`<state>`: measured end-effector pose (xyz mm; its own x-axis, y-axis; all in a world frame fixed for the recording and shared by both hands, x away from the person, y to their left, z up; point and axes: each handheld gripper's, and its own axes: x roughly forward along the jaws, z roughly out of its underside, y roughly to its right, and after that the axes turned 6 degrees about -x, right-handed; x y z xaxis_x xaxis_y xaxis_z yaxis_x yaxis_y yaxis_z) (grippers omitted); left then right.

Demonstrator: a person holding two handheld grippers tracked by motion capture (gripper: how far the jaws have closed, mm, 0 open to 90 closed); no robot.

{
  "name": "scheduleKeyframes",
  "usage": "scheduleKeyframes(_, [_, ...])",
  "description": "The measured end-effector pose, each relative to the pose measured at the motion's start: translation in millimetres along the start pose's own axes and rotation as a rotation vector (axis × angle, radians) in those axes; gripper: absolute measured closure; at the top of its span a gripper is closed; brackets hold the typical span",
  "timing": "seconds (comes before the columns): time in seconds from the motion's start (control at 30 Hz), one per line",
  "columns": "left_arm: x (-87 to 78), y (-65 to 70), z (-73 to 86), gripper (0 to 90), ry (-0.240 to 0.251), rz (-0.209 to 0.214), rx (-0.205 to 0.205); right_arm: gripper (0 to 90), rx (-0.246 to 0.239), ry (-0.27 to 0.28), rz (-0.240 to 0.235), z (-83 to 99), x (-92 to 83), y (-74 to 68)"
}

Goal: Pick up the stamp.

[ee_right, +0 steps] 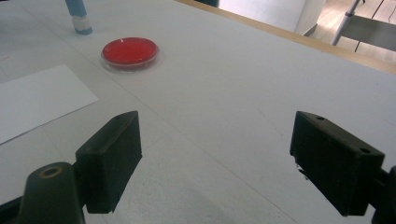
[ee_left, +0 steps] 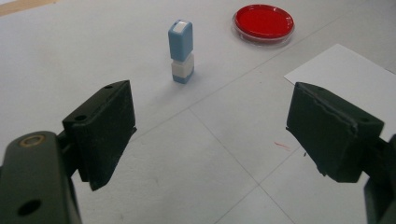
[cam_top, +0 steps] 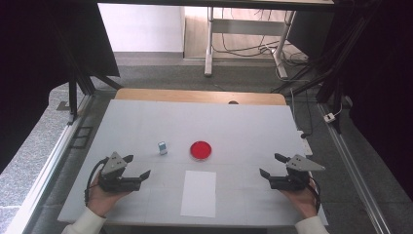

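A small blue and white stamp (cam_top: pixel 162 148) (ee_left: pixel 181 50) stands upright on the white table (cam_top: pixel 243 122). Just to its right lies a round red ink pad (cam_top: pixel 200 150) (ee_left: pixel 264 22) (ee_right: pixel 130 52). Nearer the front edge a white sheet of paper (cam_top: pixel 198 193) (ee_left: pixel 350 67) (ee_right: pixel 37 98) lies flat. My left gripper (cam_top: pixel 136 166) (ee_left: pixel 210 135) rests at the front left, open, jaws wide apart with nothing between them. At the front right my right gripper (cam_top: pixel 272 165) (ee_right: pixel 215 158) is open and empty too. The stamp's base (ee_right: pixel 80 22) appears at the top left of the right gripper view.
A wooden strip (cam_top: pixel 199 96) borders the table's far edge. Beyond it stand metal desk legs (cam_top: pixel 209 44) with cables on the floor. Dark curtains (cam_top: pixel 44 48) hang at both sides, and rails (cam_top: pixel 350 165) run along the table's sides.
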<state>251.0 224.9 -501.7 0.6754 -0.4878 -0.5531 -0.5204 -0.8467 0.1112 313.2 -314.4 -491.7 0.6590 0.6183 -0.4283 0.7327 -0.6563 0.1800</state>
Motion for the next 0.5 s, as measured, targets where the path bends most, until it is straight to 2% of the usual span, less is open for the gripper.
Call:
scheduleKeyframes(0.33, [-1.0,1.4,-0.6,15.5,0.008,-0.004,0.007,17.1,-0.008,-0.007,0.002,0.0,2.5,-0.7])
scheduleKeyframes(0.5, [-1.0,2.1,-0.7,15.6,0.007,0.002,0.023,17.4,0.009,-0.003,0.005,-0.2,3.7,-1.1])
